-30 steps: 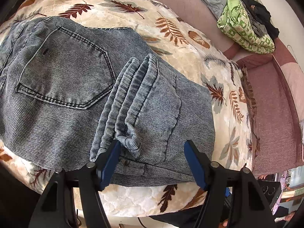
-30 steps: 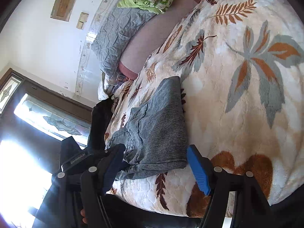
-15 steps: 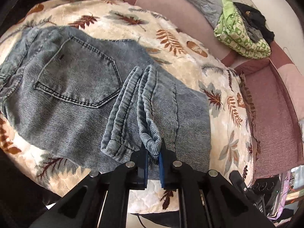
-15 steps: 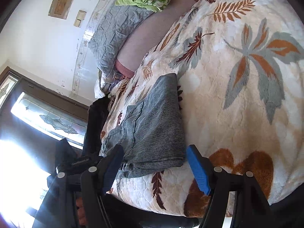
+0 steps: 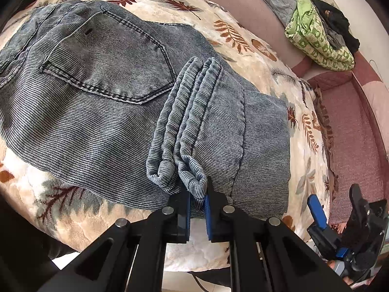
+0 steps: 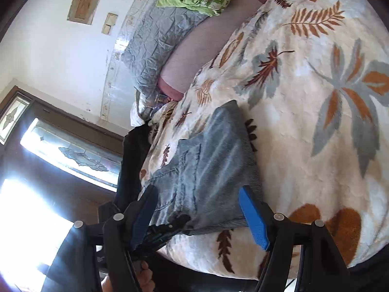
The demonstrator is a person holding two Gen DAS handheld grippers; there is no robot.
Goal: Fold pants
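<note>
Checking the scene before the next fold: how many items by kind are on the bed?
Jeans: 1
Leaf-print blanket: 1
Green patterned cloth: 1
Black garment: 1
Grey quilted pillow: 1
Total: 5

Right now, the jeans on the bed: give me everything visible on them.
The jeans are grey-blue washed denim with a fine ribbed weave, lying folded flat on the leaf-print blanket. A stitched back pocket faces up. The two ribbed leg cuffs are folded over the seat, side by side. The left hand-held gripper is shut on the nearer cuff's end. The right hand-held gripper stands open at the fold's near edge, holding nothing.
</note>
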